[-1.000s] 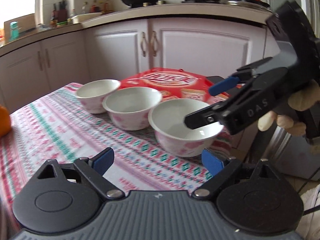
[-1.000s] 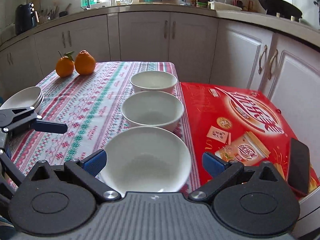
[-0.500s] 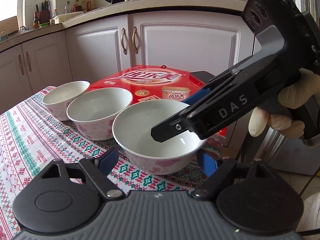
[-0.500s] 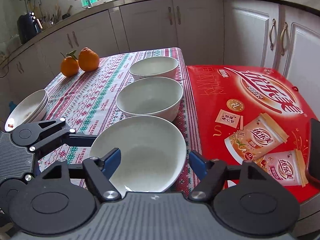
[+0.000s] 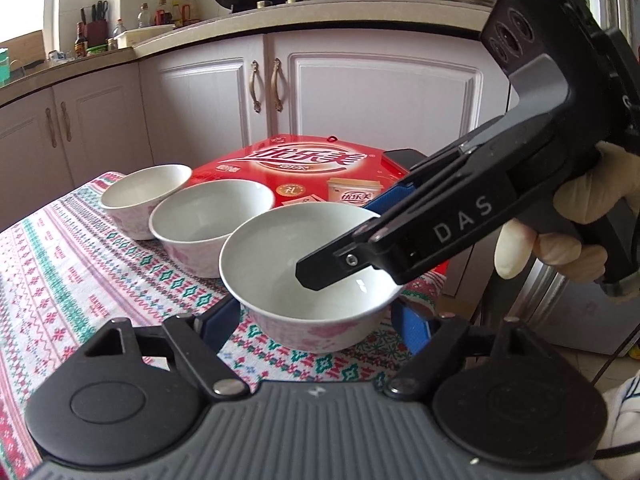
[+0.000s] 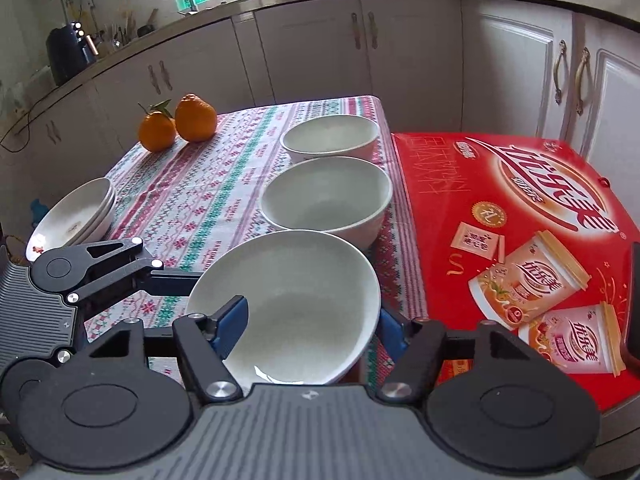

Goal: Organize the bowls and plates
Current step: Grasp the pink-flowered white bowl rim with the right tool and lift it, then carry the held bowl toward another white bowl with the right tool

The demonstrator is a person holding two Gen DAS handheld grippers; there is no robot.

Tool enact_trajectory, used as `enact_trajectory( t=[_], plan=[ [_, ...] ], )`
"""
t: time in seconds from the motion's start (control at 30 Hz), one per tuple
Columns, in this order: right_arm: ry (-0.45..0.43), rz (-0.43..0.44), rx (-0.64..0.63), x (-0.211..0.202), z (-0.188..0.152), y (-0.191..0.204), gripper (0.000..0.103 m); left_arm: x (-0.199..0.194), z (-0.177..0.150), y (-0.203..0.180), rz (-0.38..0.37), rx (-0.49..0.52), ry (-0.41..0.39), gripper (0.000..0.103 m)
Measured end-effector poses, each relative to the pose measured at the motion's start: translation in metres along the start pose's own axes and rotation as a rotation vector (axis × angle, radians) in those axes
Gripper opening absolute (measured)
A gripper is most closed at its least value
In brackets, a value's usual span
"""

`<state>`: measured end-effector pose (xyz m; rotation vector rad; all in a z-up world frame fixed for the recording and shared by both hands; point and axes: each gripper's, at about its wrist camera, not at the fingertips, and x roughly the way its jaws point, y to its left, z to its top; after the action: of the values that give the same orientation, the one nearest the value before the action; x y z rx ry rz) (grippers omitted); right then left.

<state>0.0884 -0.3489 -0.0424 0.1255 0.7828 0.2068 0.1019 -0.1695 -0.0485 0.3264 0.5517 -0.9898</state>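
Note:
Three white bowls stand in a row on the patterned tablecloth. The nearest bowl (image 5: 308, 280) (image 6: 288, 304) sits between the open fingers of both grippers. My left gripper (image 5: 316, 320) brackets its base from one side. My right gripper (image 6: 312, 324) is open around the bowl's near rim, with one blue pad inside the bowl and the other outside it; its finger (image 5: 344, 260) reaches over the bowl. The middle bowl (image 6: 326, 198) and far bowl (image 6: 330, 136) stand behind. A stack of white plates (image 6: 74, 216) lies at the table's left edge.
A large red box (image 6: 512, 220) lies right of the bowls, with a dark phone (image 6: 634, 300) on its near corner. Two oranges (image 6: 176, 122) sit at the table's far left. Kitchen cabinets (image 5: 380, 92) stand behind the table.
Both grippers have moved in closer around the nearest bowl. The right gripper's fingers now straddle its rim. The bowls have not moved.

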Motion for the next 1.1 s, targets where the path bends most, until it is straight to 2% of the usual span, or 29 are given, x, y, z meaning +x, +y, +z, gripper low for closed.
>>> enact_trajectory(
  t=[0.67,0.83,1.1],
  plan=[
    [0.036,0.181,-0.193,0.046,0.028,0.091,0.074,-0.063,-0.033,0.052,0.185,-0.102,0.043,0.082],
    [0.049,0.199,-0.220,0.060,0.032,0.107,0.074,-0.069,-0.041,0.064,0.214,-0.125,0.048,0.082],
    [0.072,0.208,-0.226,0.074,0.036,0.115,0.074,-0.069,-0.049,0.075,0.217,-0.152,0.060,0.082]
  ],
)
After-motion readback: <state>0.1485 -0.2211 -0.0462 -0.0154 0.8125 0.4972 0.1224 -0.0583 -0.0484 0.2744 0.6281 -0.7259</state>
